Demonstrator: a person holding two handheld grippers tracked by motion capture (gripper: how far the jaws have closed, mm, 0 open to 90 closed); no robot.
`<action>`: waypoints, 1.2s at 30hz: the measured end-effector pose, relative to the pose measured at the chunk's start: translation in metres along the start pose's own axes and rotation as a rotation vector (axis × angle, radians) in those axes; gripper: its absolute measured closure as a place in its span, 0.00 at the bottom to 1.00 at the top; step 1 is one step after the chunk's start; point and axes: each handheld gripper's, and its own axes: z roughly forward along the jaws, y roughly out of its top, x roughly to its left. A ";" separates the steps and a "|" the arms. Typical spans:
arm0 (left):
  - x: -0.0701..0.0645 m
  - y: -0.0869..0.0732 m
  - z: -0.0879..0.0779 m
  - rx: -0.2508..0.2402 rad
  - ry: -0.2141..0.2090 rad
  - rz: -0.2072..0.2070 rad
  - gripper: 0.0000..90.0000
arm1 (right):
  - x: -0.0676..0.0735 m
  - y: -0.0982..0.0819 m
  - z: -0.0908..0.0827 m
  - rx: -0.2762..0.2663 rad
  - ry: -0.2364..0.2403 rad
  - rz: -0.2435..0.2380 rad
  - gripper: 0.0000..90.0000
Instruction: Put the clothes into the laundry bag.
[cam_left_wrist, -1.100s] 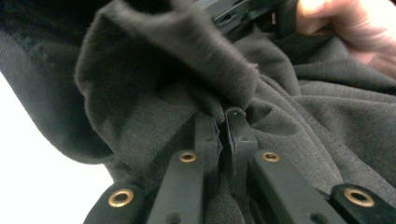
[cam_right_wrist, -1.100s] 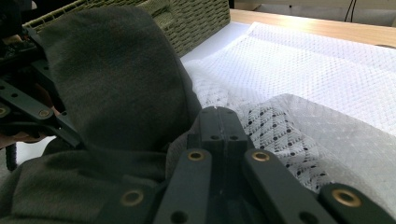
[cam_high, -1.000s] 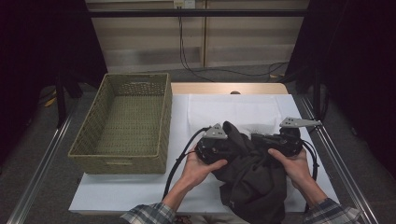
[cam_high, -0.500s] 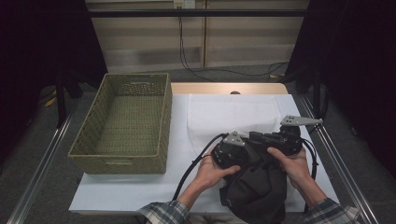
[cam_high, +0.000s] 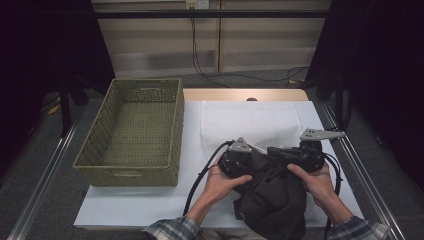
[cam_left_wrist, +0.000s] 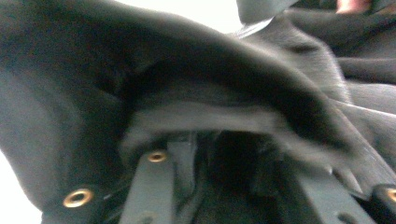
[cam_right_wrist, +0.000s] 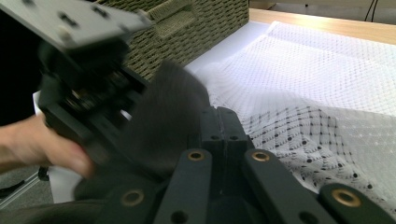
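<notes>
- Far left on the table (cam_high: 150, 205): woven basket (cam_high: 131, 134), sitting on the white sheet, well apart from both hands.
- Centre: white mesh bag (cam_high: 250, 122) lies flat behind the grippers, w/ a dark-dotted patch near them.
- Left gripper (cam_high: 239, 159): jaws have just been opening; dark cloth (cam_high: 272, 205) lies draped over & between them in the left gripper view, but can't tell if pads press it.
- Right gripper (cam_right_wrist: 223, 122): jaws pressed together, pinching a fold of the dark cloth.
- Cloth bunches between both hands, hanging toward the near table edge, touching both grippers.
</notes>
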 end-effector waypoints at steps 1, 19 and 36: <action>0.001 0.000 -0.007 -0.018 0.009 0.002 0.71 | 0.000 0.000 0.000 -0.002 0.001 0.002 1.00; 0.016 -0.017 0.008 0.047 0.062 -0.043 0.21 | -0.005 0.003 0.002 -0.014 -0.005 0.011 1.00; 0.005 -0.008 0.016 0.064 -0.016 0.003 0.87 | -0.002 0.022 0.013 -0.044 -0.003 -0.006 1.00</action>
